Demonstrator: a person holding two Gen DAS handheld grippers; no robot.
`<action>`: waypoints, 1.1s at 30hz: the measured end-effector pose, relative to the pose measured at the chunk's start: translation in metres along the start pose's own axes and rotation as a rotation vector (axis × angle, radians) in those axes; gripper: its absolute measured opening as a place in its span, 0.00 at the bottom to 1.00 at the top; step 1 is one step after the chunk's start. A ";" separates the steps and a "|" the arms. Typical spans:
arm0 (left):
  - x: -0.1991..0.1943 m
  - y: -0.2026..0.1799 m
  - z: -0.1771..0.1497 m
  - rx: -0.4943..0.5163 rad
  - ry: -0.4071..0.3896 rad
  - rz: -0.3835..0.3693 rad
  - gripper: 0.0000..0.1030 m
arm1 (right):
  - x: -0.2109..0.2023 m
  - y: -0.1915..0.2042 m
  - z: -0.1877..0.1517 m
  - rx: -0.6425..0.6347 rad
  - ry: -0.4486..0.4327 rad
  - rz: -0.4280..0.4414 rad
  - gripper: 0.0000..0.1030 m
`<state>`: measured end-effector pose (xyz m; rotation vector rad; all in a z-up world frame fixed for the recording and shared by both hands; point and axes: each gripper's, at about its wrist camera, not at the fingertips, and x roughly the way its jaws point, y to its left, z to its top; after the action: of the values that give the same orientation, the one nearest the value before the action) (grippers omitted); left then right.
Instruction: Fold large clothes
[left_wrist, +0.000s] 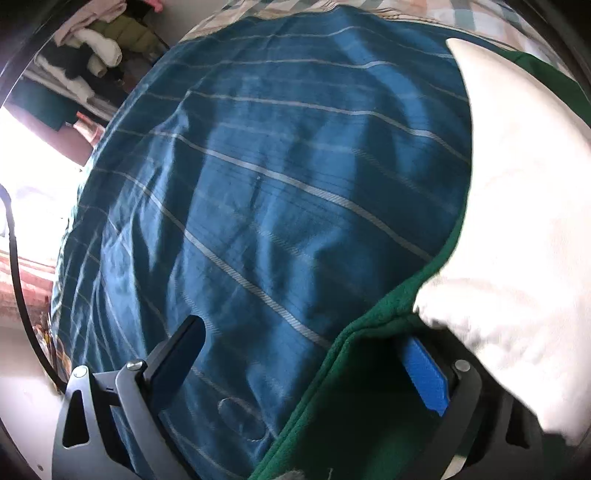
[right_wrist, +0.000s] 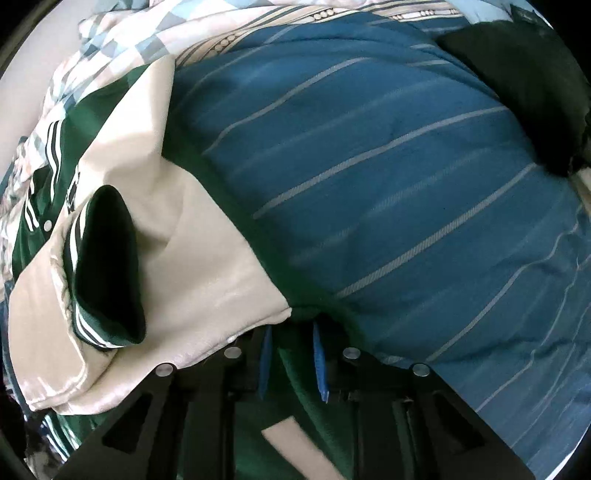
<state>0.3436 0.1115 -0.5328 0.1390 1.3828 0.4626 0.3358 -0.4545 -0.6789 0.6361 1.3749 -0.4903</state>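
Observation:
A green varsity jacket with cream sleeves lies on a blue striped bedspread (left_wrist: 258, 206). In the left wrist view its green hem (left_wrist: 354, 398) and a cream sleeve (left_wrist: 517, 229) fill the right side. My left gripper (left_wrist: 306, 369) is open, its jaws wide apart, the green edge lying between them. In the right wrist view the jacket (right_wrist: 155, 236) lies at the left, a striped cuff (right_wrist: 107, 266) folded over the cream sleeve. My right gripper (right_wrist: 293, 363) is shut on the jacket's green fabric, its blue pads close together.
A checked quilt (right_wrist: 122, 48) lies bunched at the head of the bed. A dark cushion (right_wrist: 517, 92) sits at the far right. Piled clothes (left_wrist: 99, 40) and a bright window area (left_wrist: 26, 155) lie beyond the bed's left edge. A black cable (left_wrist: 14, 273) hangs there.

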 end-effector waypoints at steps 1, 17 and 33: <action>-0.003 0.000 -0.003 0.010 0.001 0.004 1.00 | -0.003 0.003 0.002 -0.023 0.012 -0.006 0.22; -0.115 -0.015 -0.010 0.075 -0.195 -0.106 1.00 | 0.014 0.070 0.025 0.073 0.217 0.415 0.68; -0.026 -0.082 0.065 0.208 -0.147 -0.018 1.00 | -0.015 0.079 0.066 -0.158 -0.009 0.061 0.23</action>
<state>0.4222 0.0381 -0.5262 0.3239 1.2836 0.2872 0.4344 -0.4412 -0.6494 0.5441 1.3667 -0.3321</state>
